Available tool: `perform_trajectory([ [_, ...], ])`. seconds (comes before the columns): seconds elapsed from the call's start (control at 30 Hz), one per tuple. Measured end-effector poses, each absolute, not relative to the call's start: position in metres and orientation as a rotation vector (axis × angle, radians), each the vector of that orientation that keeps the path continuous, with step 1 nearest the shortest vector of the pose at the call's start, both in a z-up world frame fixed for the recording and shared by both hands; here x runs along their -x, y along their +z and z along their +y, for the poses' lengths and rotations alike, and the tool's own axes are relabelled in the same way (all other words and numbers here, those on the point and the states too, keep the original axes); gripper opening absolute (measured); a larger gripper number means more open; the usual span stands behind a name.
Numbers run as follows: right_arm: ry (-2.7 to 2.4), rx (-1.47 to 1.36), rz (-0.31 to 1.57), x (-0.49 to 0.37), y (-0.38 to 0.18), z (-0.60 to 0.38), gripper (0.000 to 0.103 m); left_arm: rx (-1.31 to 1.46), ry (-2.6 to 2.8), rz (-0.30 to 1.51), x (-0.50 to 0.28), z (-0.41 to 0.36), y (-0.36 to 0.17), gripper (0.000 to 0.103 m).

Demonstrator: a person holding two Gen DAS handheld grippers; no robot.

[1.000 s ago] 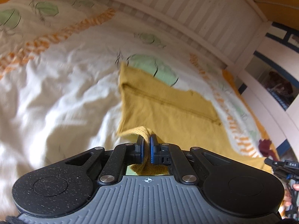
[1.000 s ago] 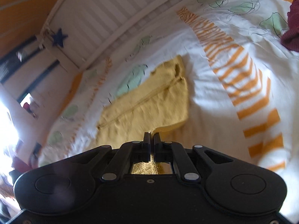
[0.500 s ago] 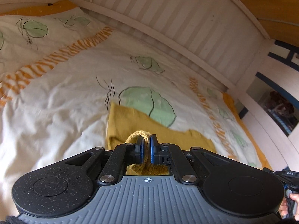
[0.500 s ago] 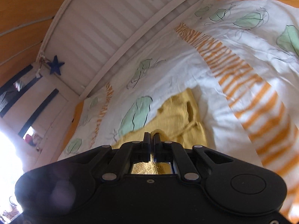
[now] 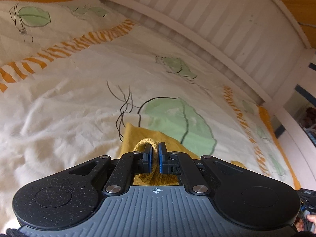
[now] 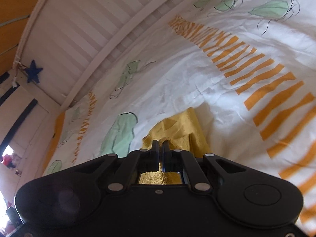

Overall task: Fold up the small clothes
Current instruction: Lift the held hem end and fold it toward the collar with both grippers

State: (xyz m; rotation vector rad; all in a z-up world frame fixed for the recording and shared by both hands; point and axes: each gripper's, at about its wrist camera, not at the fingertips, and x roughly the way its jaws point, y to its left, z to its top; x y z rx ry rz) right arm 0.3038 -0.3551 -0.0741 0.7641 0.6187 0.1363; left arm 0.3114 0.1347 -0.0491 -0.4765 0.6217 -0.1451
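White slatted bed rails (image 5: 207,15) curve round the far side of the scene, and below them a pale duvet (image 5: 69,90) fills most of both views, printed with green leaf shapes and bands of orange stripes (image 6: 256,75). On that duvet lies the task's one visible piece, a mustard-yellow knit garment (image 6: 177,128): in the right wrist view it sits bunched at about 12 o'clock from the tool, in loose folds with a raised peak, and in the left wrist view a flat corner of it shows at 11 o'clock with the rest hidden under the tool body. Both tongs are pinched nearly closed on it. The left gripper (image 5: 155,150) holds a thick ribbed edge that loops up over its left finger, and the right gripper (image 6: 160,147) clamps a similar ribbed strip between narrow jaws. Judging by this, a fold is under way and not finished: two points of one edge seem to be carried over the body of the cloth, and nothing shows a tidy, flat rectangle. Left to do, I think, are laying the held edge down square on the lower layer, letting go, smoothing the bunched part, and perhaps one more fold. A small blue star (image 6: 34,73) hangs at 10 o'clock in the right wrist view.
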Motion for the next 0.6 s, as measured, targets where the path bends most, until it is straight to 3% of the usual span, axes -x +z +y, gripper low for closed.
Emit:
perform_trajectory([
  [0.6,0.078,-0.735,0.632,-0.355,-0.107,-0.358,0.009,0.448,-0.12,0.655,-0.368,0.12,-0.083,0.006],
])
